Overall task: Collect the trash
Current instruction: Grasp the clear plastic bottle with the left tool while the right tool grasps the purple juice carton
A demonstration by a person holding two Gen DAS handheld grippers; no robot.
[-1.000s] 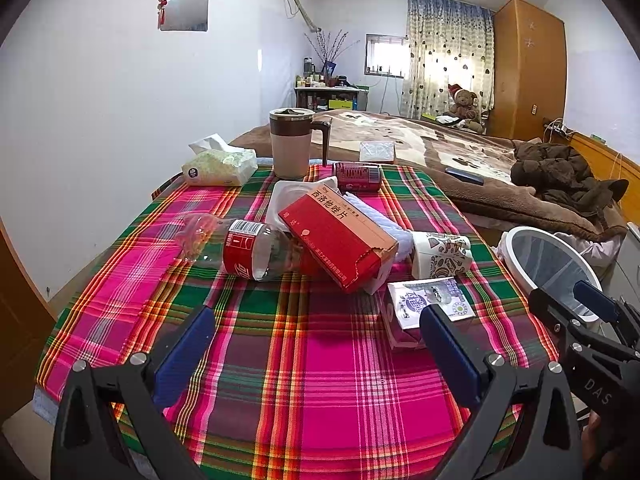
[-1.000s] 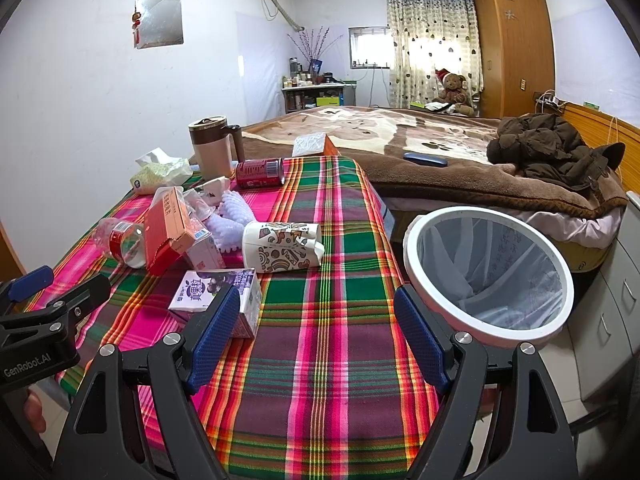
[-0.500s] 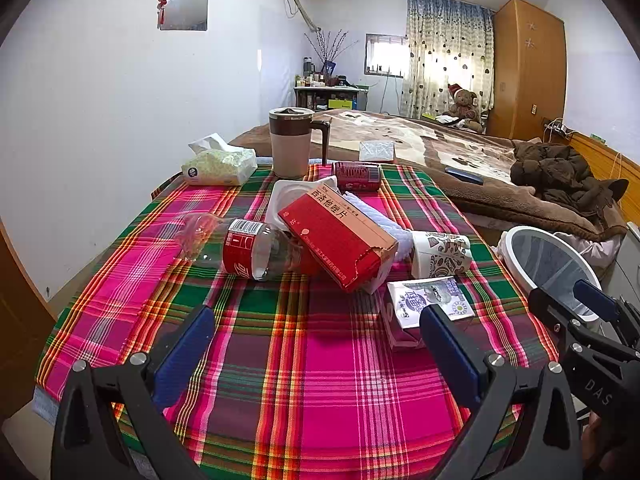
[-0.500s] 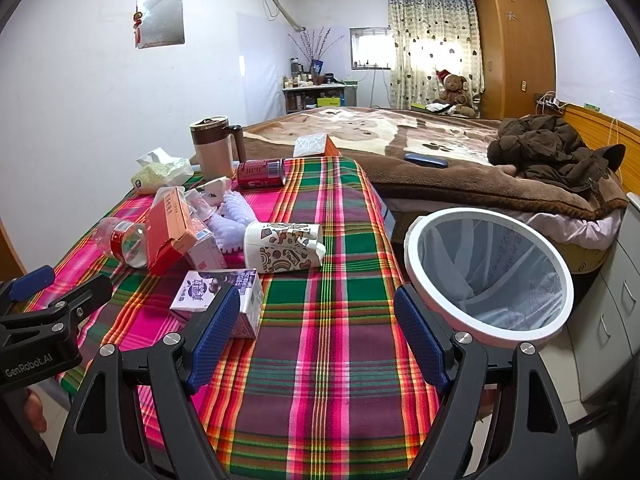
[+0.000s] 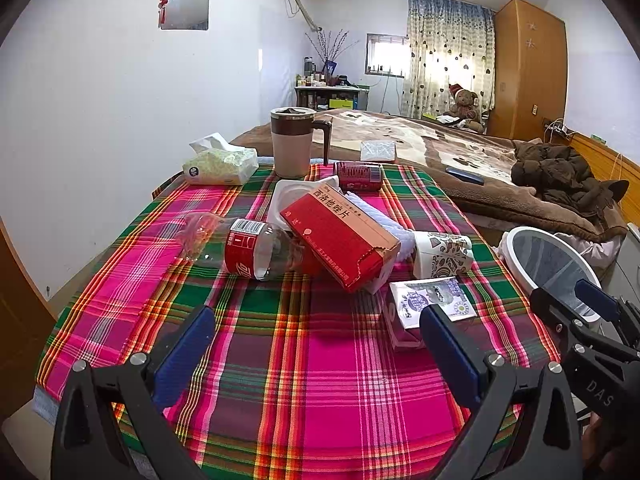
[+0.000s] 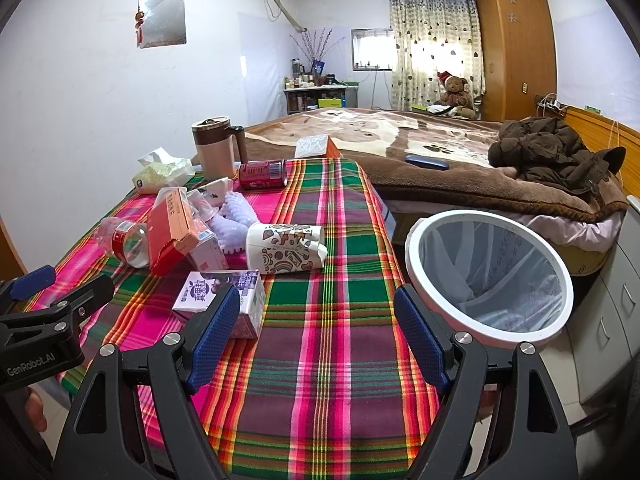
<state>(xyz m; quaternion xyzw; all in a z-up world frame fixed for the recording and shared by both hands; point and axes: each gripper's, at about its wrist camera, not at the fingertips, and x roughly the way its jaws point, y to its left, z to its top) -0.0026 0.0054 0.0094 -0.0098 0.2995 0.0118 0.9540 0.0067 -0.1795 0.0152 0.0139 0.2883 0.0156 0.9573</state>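
1. The left gripper [image 5: 316, 338] hovers low over the near edge of the plaid-clothed tabletop [image 5: 280, 360], jaws spread wide and empty.
2. The right gripper [image 6: 318, 334] does likewise, its jaws wide apart, holding nothing.
3. Trash lies clustered mid-tabletop: a clear plastic bottle with red label [image 5: 244, 246], a red cardboard box [image 5: 340, 236], a patterned paper cup [image 6: 286, 246] and a small purple-printed milk carton [image 6: 222, 290].
4. The white-rimmed bin with plastic liner [image 6: 488, 276] stands beside the tabletop's right edge, probably for short drops.

Bright daylight through the curtained window [image 5: 444, 60], sharp focus, strong fisheye bending, dark vignetted corners
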